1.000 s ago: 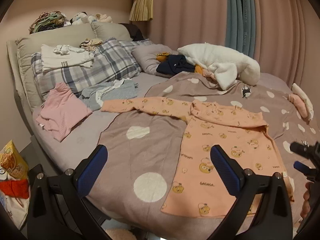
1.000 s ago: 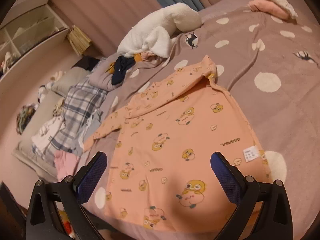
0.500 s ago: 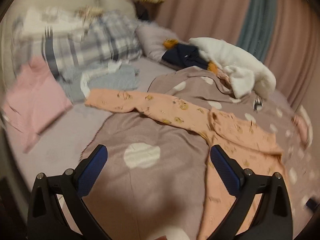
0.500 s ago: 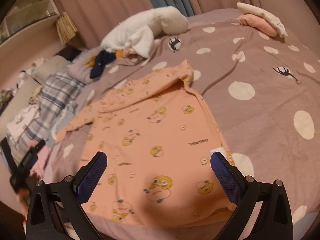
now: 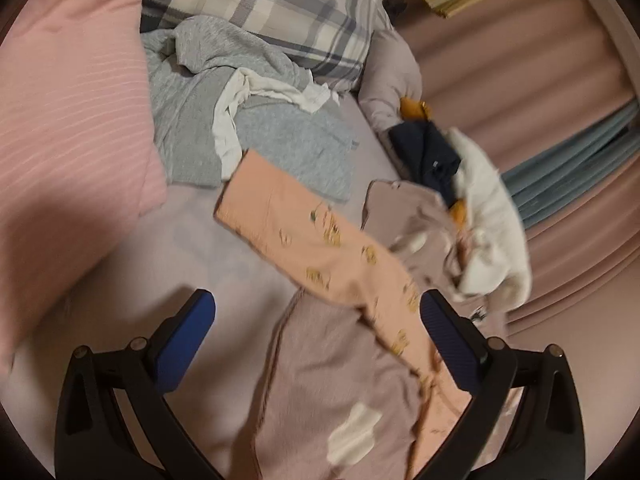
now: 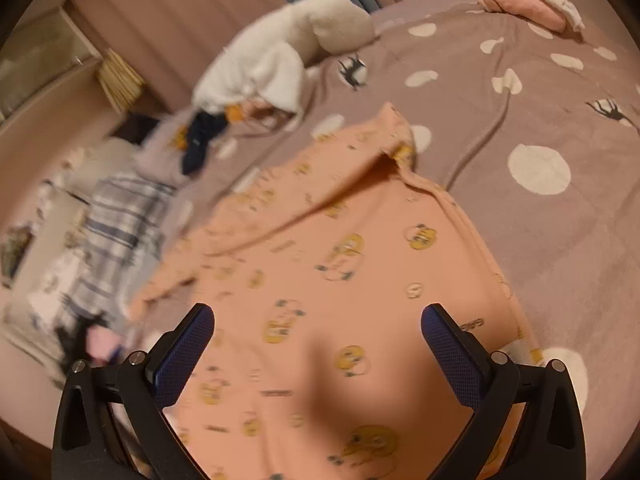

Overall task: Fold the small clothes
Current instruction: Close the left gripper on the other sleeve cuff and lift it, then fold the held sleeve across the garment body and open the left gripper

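Right now both tools are spread wide and hold nothing. The left gripper (image 5: 318, 344) hangs over the outstretched sleeve (image 5: 316, 248) of the peach top (image 6: 340, 280), which lies flat, printed side up, on the spotted blanket (image 6: 560, 128). In the left wrist view the sleeve runs from about ten o'clock, where its cuff overlaps a grey garment (image 5: 256, 132), down toward five o'clock, passing just inside the right-hand finger. The right gripper (image 6: 318, 344) hovers above the lower body of the top, its shadow falling on the cloth at six o'clock.

Judging from this, the next step is probably to pinch the sleeve and fold it across the body. Both views are blurred, so how close either tool is to the fabric is unclear. If the left jaws close near the cuff, they could catch the grey garment or the bed sheet (image 5: 192, 248) beneath as well. A pinch taken too deep could drag the blanket up with the sleeve and wrinkle the body panel.
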